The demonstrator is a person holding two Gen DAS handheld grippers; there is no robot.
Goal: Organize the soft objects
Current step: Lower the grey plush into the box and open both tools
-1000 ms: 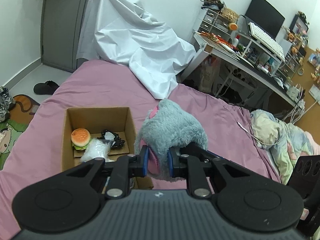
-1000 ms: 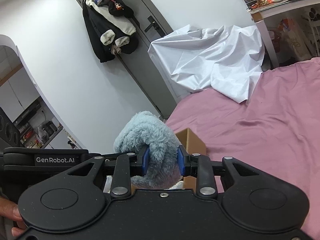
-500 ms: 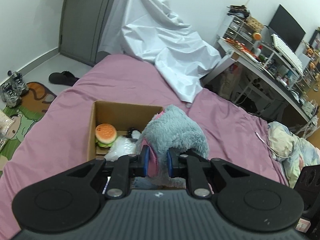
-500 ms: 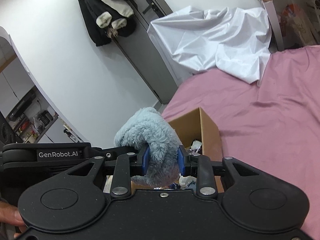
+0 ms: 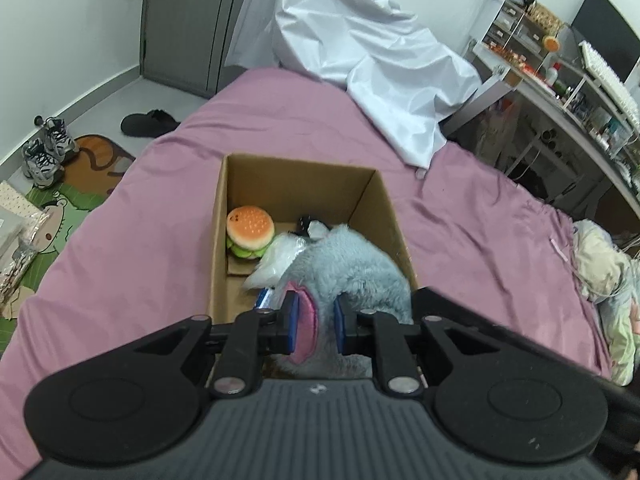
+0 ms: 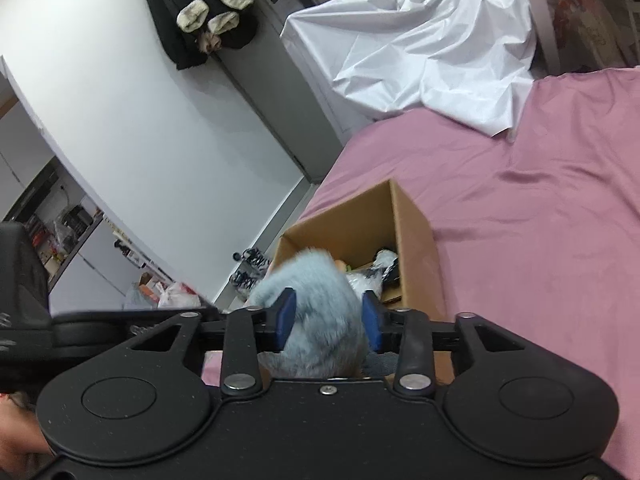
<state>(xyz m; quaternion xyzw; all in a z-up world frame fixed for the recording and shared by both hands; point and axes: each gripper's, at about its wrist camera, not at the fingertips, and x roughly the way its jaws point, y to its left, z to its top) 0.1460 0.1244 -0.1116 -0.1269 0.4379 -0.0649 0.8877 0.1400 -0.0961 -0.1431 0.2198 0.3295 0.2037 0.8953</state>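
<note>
A grey-blue plush toy (image 5: 352,268) with a pink part hangs between both grippers, over the near end of an open cardboard box (image 5: 236,216) on the pink bed. My left gripper (image 5: 316,316) is shut on its pink and grey part. My right gripper (image 6: 326,318) holds the plush's (image 6: 316,312) fluffy end, and its jaws stand wider than before. The box (image 6: 412,232) holds a burger toy (image 5: 250,232), a clear plastic bag (image 5: 280,256) and a dark item.
A white sheet (image 5: 368,60) drapes over something at the bed's far end. A cluttered desk (image 5: 560,92) stands right, a bundled quilt (image 5: 604,268) lies at the bed's right edge. Shoes (image 5: 44,148) and a mat lie on the floor left.
Both grippers carried the plush leftward and down, from beside the box to over its near end. The right jaws have spread wider around the plush.
</note>
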